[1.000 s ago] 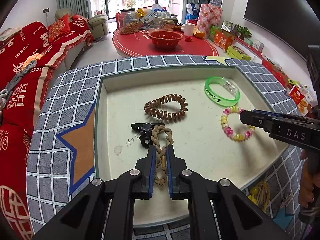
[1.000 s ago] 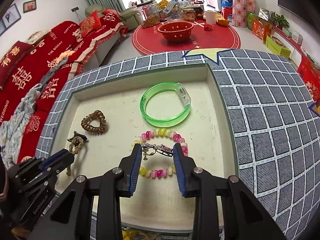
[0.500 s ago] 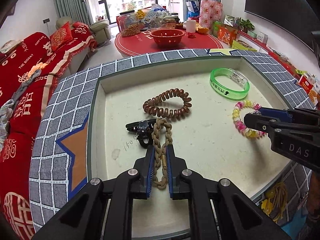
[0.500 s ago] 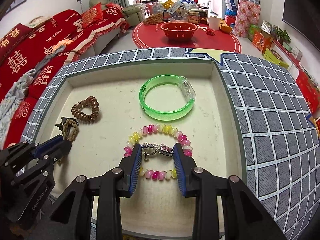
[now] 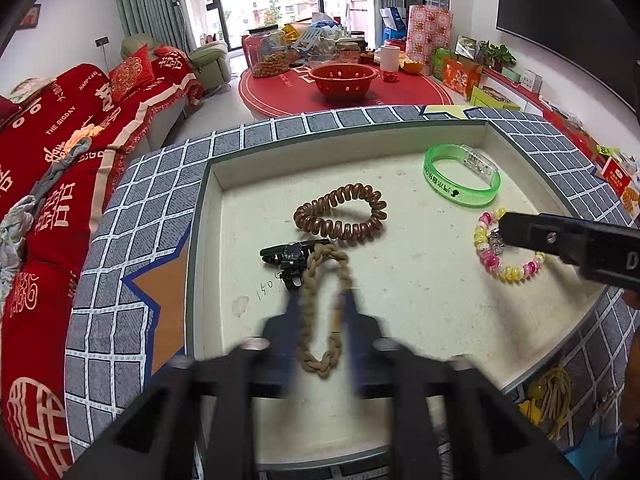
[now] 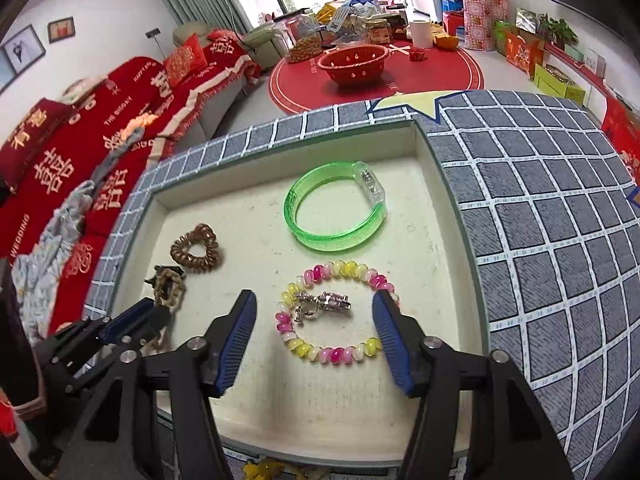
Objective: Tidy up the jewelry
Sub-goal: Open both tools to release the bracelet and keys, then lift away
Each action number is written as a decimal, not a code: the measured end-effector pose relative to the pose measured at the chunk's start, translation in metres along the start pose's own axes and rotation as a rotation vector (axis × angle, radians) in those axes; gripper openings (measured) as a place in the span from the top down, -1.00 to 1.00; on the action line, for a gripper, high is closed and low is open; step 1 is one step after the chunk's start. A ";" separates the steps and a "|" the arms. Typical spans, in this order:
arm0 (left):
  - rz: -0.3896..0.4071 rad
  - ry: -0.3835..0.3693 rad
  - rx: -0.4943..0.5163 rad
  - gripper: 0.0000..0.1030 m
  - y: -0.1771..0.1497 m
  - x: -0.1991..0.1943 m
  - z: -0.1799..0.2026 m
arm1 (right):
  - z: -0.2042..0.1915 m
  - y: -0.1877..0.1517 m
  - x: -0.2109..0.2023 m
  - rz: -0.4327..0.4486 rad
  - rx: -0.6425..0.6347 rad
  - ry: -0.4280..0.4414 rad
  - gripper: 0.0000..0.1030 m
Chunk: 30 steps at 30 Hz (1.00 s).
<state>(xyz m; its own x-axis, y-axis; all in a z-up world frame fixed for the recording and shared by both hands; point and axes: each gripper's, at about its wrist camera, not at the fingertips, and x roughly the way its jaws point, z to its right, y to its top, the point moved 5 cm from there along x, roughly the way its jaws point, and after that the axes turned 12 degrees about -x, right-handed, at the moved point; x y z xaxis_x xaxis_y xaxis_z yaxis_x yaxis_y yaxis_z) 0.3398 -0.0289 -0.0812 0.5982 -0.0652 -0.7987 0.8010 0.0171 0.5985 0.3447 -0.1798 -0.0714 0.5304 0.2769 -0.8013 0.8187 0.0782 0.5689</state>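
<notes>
Beaded bracelet [image 6: 335, 314] — silver charm [image 6: 325, 303] clear only from right wrist.

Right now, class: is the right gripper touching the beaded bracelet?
Apart. The right wrist view shows the right gripper open wide, with bare tray between each pad and the beaded bracelet.

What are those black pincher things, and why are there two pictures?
A person holds two claws, one in each hand. Each has a camera looking along its fingers: one picture from the left claw, one from the right claw. A cream tray holds a green plastic bangle, a brown spiral hair tie, a black hair clip, a tan braided cord bracelet and a pink-and-yellow beaded bracelet. Both claws are open, gripping nothing: left around the braid, right around the beads.
</notes>
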 end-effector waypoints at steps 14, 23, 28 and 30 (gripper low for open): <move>0.107 -0.001 -0.015 -0.81 0.007 -0.045 -0.008 | 0.007 -0.006 -0.041 0.065 0.087 0.055 -0.58; 0.140 -0.028 -0.027 -1.00 -0.008 -0.083 -0.011 | -0.003 -0.019 -0.081 0.117 0.094 0.069 -0.59; 0.146 -0.037 -0.030 -1.00 -0.025 -0.103 -0.014 | -0.010 -0.027 -0.106 0.159 0.080 0.054 -0.82; 0.139 -0.041 -0.033 -1.00 -0.032 -0.109 -0.015 | -0.013 -0.030 -0.116 0.166 0.058 0.038 -0.99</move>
<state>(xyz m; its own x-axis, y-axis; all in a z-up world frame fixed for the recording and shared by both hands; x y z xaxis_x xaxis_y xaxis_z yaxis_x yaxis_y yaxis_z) 0.2498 -0.0072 -0.0143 0.7021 -0.1011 -0.7048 0.7115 0.0621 0.6999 0.2552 -0.2015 0.0070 0.6519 0.3171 -0.6888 0.7320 -0.0263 0.6808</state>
